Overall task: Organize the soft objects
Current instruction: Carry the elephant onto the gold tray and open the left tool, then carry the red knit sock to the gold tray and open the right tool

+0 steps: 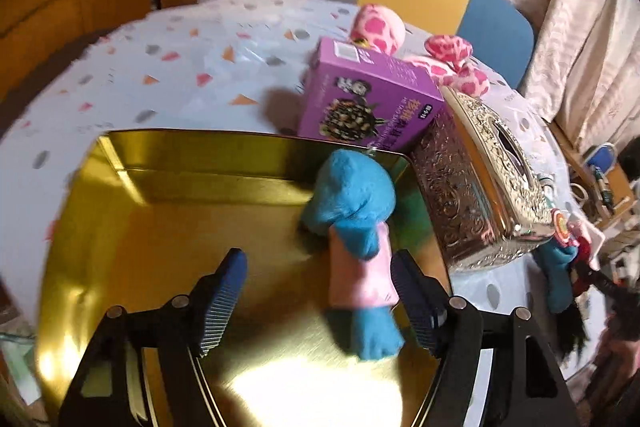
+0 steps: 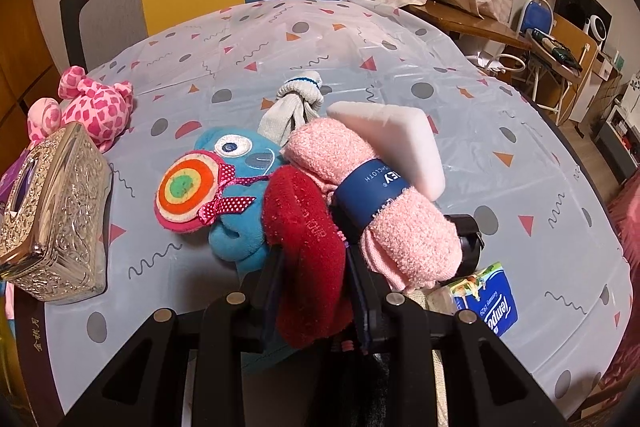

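L claw (image 1: 320, 291) open, pads clear of blue toy (image 1: 352, 211), which lies in gold tin (image 1: 160, 163) by its right wall. R claw (image 2: 316, 279) clamped on red cloth (image 2: 304, 227) above surface (image 2: 400, 67).

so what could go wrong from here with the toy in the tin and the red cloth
1. The blue plush toy lies against the gold tin's right wall, close to the left gripper's open right finger; pulling back could drag it out.
2. The right gripper is clamped on the red cloth, which touches the pink rolled towel and blue lollipop plush; lifting may tumble them.
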`<state>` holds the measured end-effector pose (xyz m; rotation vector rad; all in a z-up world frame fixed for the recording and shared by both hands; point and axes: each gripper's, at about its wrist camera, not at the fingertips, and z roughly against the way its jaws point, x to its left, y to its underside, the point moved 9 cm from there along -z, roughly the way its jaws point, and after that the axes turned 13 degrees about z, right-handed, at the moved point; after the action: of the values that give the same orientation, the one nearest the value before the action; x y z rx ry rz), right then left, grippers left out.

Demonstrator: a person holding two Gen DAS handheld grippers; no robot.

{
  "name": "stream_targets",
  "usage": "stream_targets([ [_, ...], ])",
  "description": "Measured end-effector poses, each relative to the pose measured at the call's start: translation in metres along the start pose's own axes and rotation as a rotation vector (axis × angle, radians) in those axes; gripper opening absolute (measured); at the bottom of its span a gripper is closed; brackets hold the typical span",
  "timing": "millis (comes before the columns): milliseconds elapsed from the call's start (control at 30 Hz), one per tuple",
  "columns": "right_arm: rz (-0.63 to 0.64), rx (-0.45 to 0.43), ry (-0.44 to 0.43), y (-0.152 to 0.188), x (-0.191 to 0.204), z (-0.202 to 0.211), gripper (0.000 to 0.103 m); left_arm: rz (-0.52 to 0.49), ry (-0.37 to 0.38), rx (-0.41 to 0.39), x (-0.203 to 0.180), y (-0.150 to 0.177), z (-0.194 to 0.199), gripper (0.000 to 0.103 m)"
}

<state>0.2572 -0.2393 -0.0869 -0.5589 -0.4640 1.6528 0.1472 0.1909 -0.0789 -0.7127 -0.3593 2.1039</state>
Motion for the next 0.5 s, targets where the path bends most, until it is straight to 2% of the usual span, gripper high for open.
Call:
stream_targets([
  [167, -0.015, -0.013, -0.013, -0.001, -0.001, 0.004, 0.027, -0.036, -0.045, -0.073, 0.011, 0.013, 0.027, 0.076],
  [267, -0.021, -0.015, -0.025, 0.0, 0.0, 0.005, 0.027, -0.072, -0.061, -0.089, 0.006, 0.019, 0.035, 0.076],
  [300, -0.032, -0.019, -0.038, -0.001, -0.001, 0.007, 0.027, -0.087, -0.065, -0.101, 0.004, 0.022, 0.04, 0.077],
  [367, -0.048, -0.036, -0.053, -0.002, -0.001, 0.013, 0.026, -0.102, -0.069, -0.121, 0.002, 0.025, 0.047, 0.088],
  [500, -0.058, -0.088, -0.086, -0.002, 0.007, 0.038, 0.026, -0.133, -0.076, -0.167, -0.002, 0.027, 0.058, 0.088],
])
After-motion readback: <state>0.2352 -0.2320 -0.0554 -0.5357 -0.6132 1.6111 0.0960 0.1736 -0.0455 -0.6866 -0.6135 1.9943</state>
